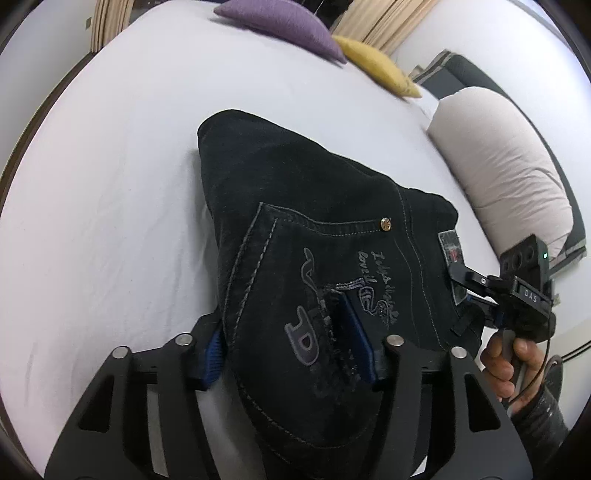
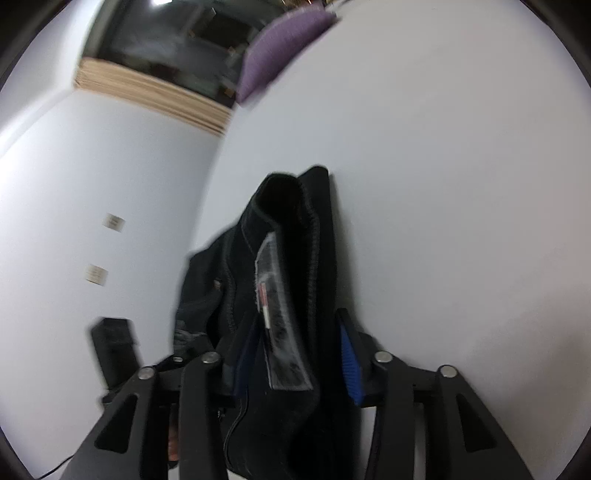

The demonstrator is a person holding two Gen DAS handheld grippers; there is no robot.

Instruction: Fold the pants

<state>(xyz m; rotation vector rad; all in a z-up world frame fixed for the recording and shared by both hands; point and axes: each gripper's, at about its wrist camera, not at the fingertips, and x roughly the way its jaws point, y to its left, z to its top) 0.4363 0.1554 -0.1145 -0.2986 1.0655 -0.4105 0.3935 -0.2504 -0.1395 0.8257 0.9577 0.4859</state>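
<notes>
The black jeans (image 1: 303, 192) lie folded on the white bed sheet (image 1: 110, 184), back pocket with grey embroidery facing up. My left gripper (image 1: 284, 332) is shut on the pocket end of the pants, fabric bunched between its blue pads. My right gripper (image 1: 461, 288) holds the waistband corner by the label patch at the right. In the right wrist view the right gripper (image 2: 295, 354) is shut on the waistband (image 2: 288, 236), with the label between its fingers.
A purple cushion (image 1: 280, 26) and a yellow cushion (image 1: 376, 62) lie at the far side of the bed. A white pillow (image 1: 502, 166) on a dark blanket lies to the right. A white wall (image 2: 92, 203) stands beyond the bed edge.
</notes>
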